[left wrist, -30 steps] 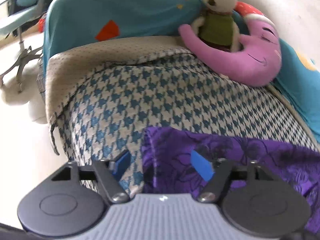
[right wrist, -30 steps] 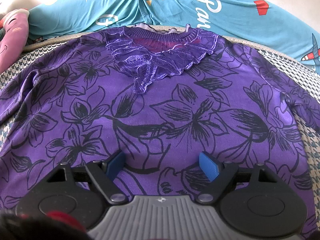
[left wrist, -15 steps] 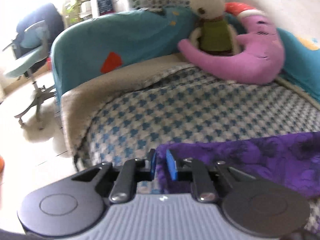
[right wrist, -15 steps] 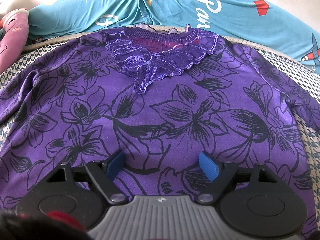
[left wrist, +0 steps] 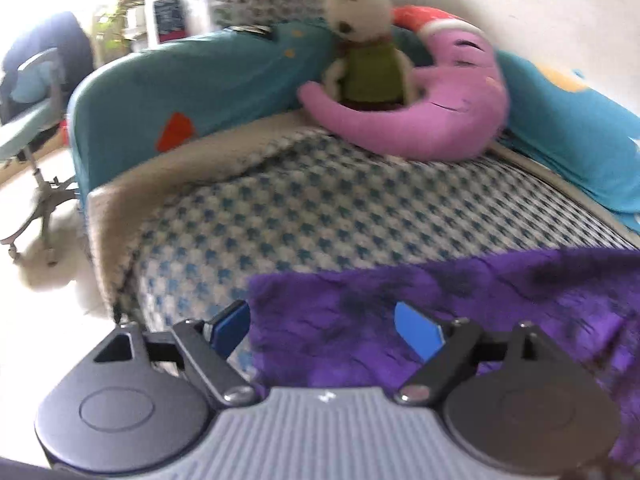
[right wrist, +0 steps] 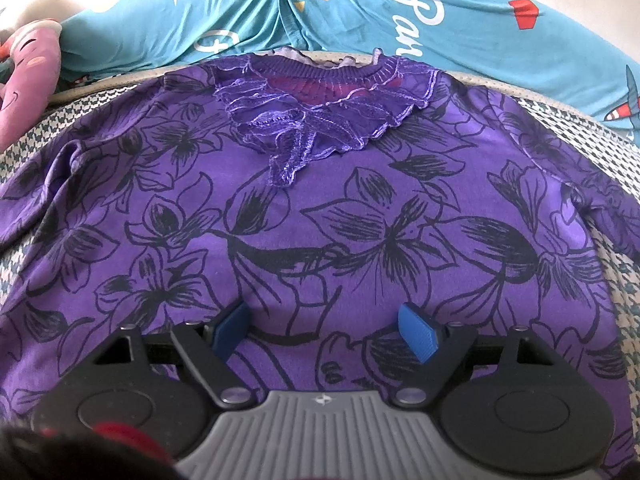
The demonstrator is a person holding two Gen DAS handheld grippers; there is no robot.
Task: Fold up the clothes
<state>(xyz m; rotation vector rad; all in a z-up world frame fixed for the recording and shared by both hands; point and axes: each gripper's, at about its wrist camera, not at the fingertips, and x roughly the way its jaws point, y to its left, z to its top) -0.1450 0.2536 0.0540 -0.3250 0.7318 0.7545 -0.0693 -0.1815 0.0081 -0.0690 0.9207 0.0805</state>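
The purple floral-print knit top with a ruffled lace collar (right wrist: 320,216) lies spread flat, front up, on the blue-and-white houndstooth sofa cover (left wrist: 340,216), collar toward the teal printed cushions (right wrist: 400,12). The left gripper (left wrist: 322,326) hovers at the top's left edge with its 2 blue fingers wide apart, grasping nothing. The right gripper (right wrist: 324,332) is likewise released above the lower body. The garment shows no fold; this looks like the edge-gripping stage, so a next move calls for closing on the hem edge cleanly, catching both layers
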